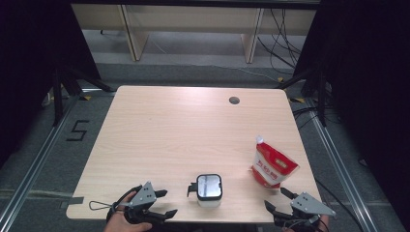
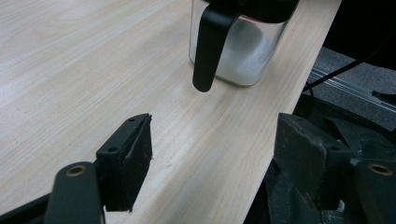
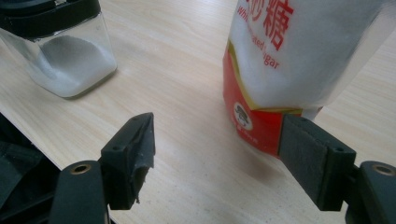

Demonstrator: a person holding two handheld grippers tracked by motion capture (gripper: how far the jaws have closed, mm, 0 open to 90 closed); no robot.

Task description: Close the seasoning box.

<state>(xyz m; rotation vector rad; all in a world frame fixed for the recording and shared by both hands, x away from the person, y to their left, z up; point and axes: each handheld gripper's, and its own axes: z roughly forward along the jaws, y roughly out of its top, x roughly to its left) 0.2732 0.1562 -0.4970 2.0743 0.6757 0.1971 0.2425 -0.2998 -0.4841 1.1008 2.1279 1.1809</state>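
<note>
A clear glass jar (image 1: 209,190) with a black lid and a black side handle holds white powder and stands near the table's front edge. A red and white sugar bag (image 1: 271,164) stands upright to its right. My left gripper (image 1: 163,203) is open at the front left, its jaws aimed at the jar (image 2: 238,44) and its handle (image 2: 210,46). My right gripper (image 1: 279,199) is open at the front right, just short of the bag (image 3: 289,65), with the jar (image 3: 65,51) off to its left.
The wooden table (image 1: 183,135) has a round cable hole (image 1: 234,100) at the back right. Shelving legs and cables stand on the floor beyond it. Metal rails run along both sides.
</note>
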